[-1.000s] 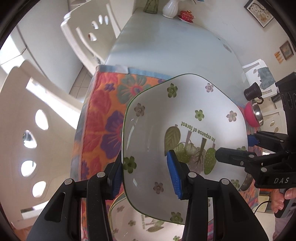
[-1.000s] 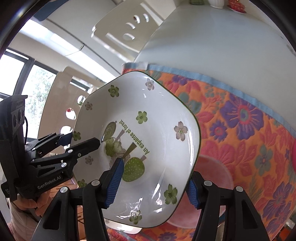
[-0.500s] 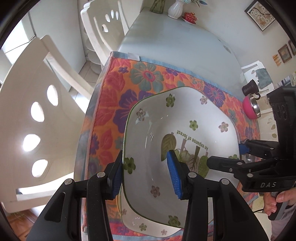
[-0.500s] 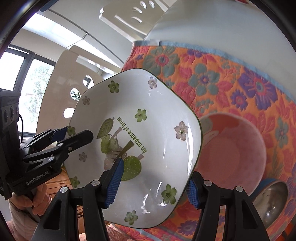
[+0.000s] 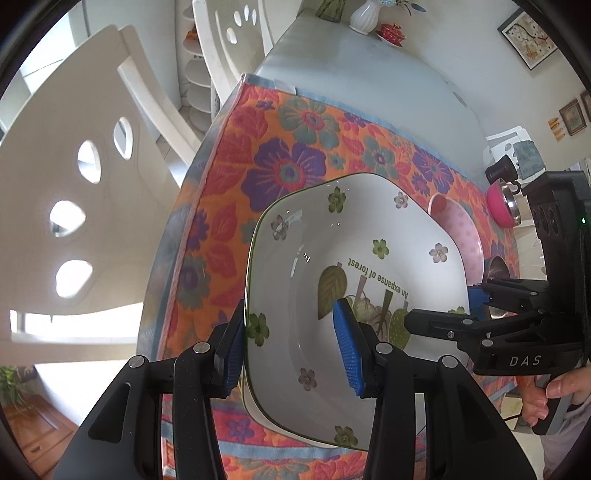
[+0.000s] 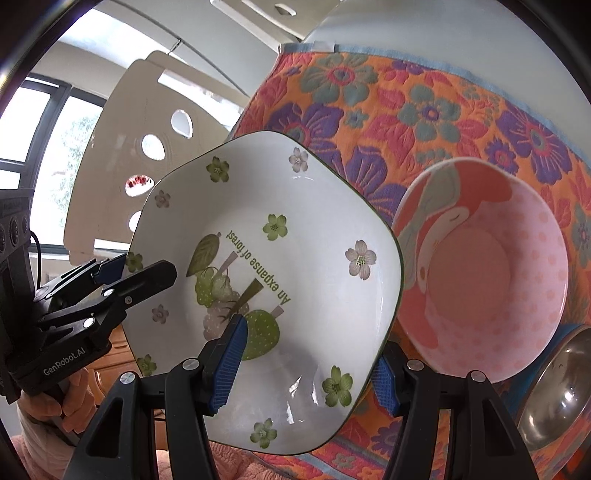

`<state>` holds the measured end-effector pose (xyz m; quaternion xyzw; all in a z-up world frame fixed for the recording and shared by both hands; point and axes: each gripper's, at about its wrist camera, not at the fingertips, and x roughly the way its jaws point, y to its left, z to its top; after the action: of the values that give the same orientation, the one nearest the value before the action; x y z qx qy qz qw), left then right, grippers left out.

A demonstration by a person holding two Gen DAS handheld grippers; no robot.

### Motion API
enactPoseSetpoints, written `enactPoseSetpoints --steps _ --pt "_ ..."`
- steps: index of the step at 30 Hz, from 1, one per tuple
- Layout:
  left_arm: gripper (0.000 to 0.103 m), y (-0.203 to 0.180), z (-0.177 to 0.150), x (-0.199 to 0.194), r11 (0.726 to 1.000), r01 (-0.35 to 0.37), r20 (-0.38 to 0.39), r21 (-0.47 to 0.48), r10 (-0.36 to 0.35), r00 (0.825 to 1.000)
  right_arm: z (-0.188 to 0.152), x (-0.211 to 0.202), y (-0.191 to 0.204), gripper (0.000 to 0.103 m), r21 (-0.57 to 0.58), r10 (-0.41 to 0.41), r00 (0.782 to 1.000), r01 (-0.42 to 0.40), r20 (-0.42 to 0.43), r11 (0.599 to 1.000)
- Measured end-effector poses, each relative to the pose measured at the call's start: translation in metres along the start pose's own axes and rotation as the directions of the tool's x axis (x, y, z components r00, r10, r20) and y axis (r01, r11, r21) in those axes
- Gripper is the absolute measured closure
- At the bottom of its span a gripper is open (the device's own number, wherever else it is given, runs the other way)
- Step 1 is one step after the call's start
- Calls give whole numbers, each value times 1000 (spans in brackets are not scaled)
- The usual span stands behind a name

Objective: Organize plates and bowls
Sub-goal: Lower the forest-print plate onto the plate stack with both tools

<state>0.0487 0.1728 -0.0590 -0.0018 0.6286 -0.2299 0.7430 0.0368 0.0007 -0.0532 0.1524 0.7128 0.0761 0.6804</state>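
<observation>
A white square plate [image 5: 369, 236] with green flowers and the words "An expanse of forest" hangs low over the floral cloth [image 5: 295, 166]. My left gripper [image 5: 291, 347] is shut on its left rim, one blue pad inside and one outside. In the right wrist view the same plate [image 6: 314, 229] has its right rim clamped by my right gripper [image 6: 306, 373]. A sliver of a matching plate [image 5: 253, 408] shows right under the held one; whether they touch I cannot tell. A pink bowl [image 6: 498, 280] sits beside it on the right.
A steel bowl [image 6: 554, 398] lies near the pink one, and a pink-sided metal bowl [image 5: 502, 206] and black mug [image 5: 498, 171] stand further right. White chairs [image 5: 92, 184] line the table's left edge. A vase [image 5: 364, 16] stands at the far end.
Both grippers carried the plate down and back toward the near end of the cloth. It now almost covers the matching plate beneath. The pink bowl has come into view beside it.
</observation>
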Motion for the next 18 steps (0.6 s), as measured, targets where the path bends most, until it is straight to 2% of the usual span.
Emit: enactPoseSetpoints --steps 4,7,18 --pt "63 1 -13 3 1000 11 -14 -25 -12 1000 -8 8 2 42 -24 -34 999 33 -12 999" --pt "63 -1 -22 8 1000 -5 -21 -28 5 1000 -14 14 4 42 -44 -59 998 58 -31 997" --pt "62 5 -45 18 997 -2 -65 -77 -3 998 -26 32 2 42 -49 -43 996 39 -80 998"
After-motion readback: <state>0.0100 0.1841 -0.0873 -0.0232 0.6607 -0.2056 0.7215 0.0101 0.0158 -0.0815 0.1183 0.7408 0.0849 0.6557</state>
